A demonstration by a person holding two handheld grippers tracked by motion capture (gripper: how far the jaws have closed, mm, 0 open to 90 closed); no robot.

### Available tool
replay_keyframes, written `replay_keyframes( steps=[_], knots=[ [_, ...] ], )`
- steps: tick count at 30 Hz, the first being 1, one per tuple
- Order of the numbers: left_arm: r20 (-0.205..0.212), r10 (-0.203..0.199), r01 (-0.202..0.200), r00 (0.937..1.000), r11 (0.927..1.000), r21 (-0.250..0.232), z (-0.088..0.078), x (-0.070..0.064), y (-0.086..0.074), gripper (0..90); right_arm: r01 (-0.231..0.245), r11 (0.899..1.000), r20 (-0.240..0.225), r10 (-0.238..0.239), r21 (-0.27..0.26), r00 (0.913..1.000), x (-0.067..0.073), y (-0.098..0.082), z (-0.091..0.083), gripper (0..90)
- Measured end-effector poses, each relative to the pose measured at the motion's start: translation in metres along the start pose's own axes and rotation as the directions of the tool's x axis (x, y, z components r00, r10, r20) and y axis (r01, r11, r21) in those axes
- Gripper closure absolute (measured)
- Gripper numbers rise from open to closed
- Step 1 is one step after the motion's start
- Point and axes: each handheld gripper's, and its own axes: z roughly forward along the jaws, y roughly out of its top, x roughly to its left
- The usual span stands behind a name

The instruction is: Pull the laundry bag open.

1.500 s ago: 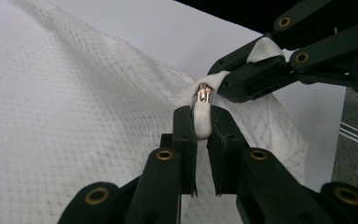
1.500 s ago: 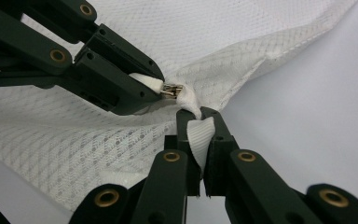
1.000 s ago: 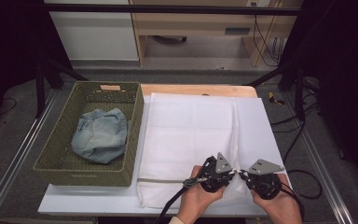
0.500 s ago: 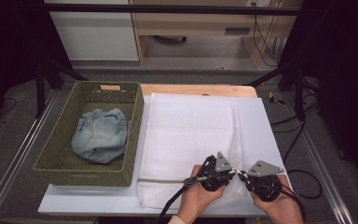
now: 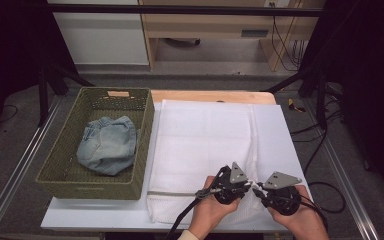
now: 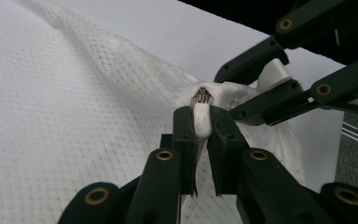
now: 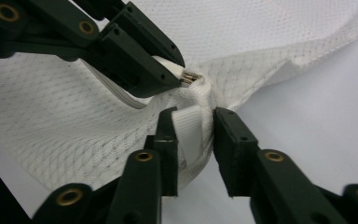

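The white mesh cloth (image 5: 205,150) lies spread over the white bench (image 5: 280,130), its near edge close to the bench's front edge. Both tongs work at the cloth's near right corner, just beside each other.

Left tongs (image 5: 244,184): jaws pressed together, pinching a white zipper pull (image 6: 202,119) at the bunched cloth edge. The metal zipper slider (image 6: 202,95) shows just beyond the jaw tips.

Right tongs (image 5: 261,189): jaws have just been opening. In the right gripper view (image 7: 193,122) a folded white hem band (image 7: 190,130) of the cloth stands between them, lying against the left jaw; the right jaw stands apart from it.

Container: a green woven basket (image 5: 145,145) sits on the bench's left part, touching the cloth's left edge. It holds one crumpled light-blue denim garment (image 5: 107,145).

Edges and open room: a bare white strip of bench runs along the cloth's right side. A wooden strip (image 5: 210,96) shows at the far edge of the bench.
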Motion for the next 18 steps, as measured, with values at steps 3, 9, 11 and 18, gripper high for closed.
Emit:
replay_keyframes(
  steps=[3,9,11,18],
  knots=[
    [0.01,-0.006,0.006,0.9999,1.0,-0.001,-0.001,0.0014,0.0,81.7,0.0,1.0,-0.014,0.001,0.007,0.9999,-0.0038,0.0025,0.0016,62.6],
    [0.023,0.001,-0.001,0.9997,1.0,-0.003,-0.0013,0.0015,0.0,81.7,0.015,1.0,-0.038,-0.014,0.01,0.9992,-0.0077,0.007,0.0038,68.1],
    [0.026,0.002,-0.002,0.9997,1.0,-0.008,-0.0017,0.0016,0.0002,81.7,0.021,1.0,-0.04,-0.02,0.013,0.999,-0.0075,0.0069,0.0043,74.8],
    [0.031,-0.009,0.009,0.9995,0.9998,-0.016,-0.0021,0.0032,-0.0002,81.8,0.024,0.999,-0.022,-0.023,0.024,0.9995,-0.0049,0.0086,0.0034,86.1]
  ],
)
